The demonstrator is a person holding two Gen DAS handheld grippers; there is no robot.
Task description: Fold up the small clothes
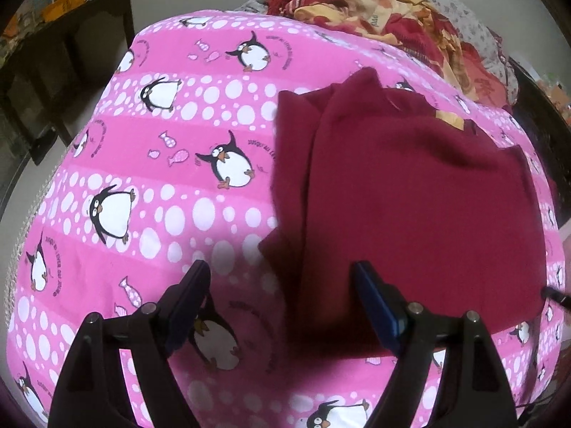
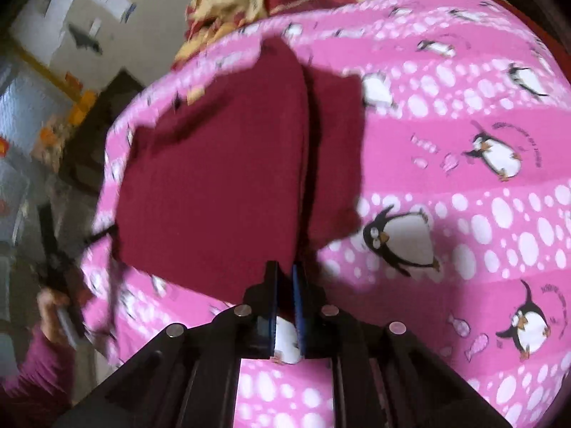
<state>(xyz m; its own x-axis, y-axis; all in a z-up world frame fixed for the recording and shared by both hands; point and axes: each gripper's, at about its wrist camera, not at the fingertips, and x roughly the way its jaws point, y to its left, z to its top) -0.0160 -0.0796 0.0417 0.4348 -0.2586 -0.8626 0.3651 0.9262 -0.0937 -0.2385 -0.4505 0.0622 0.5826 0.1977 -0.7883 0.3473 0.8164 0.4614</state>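
Note:
A dark maroon garment (image 1: 410,192) lies partly folded on a pink penguin-print bedsheet (image 1: 142,185). My left gripper (image 1: 282,274) is open and empty, just above the garment's near left corner. In the right wrist view the garment (image 2: 221,164) lies ahead with a folded flap on its right side. My right gripper (image 2: 285,274) is shut on the garment's near edge. A small yellow patch shows at the garment's far end (image 1: 449,117).
A heap of red and yellow clothes (image 1: 374,10) lies at the far end of the bed. A dark wooden cabinet (image 1: 64,71) stands to the left. The left hand and its gripper show at the bed's left edge (image 2: 60,285).

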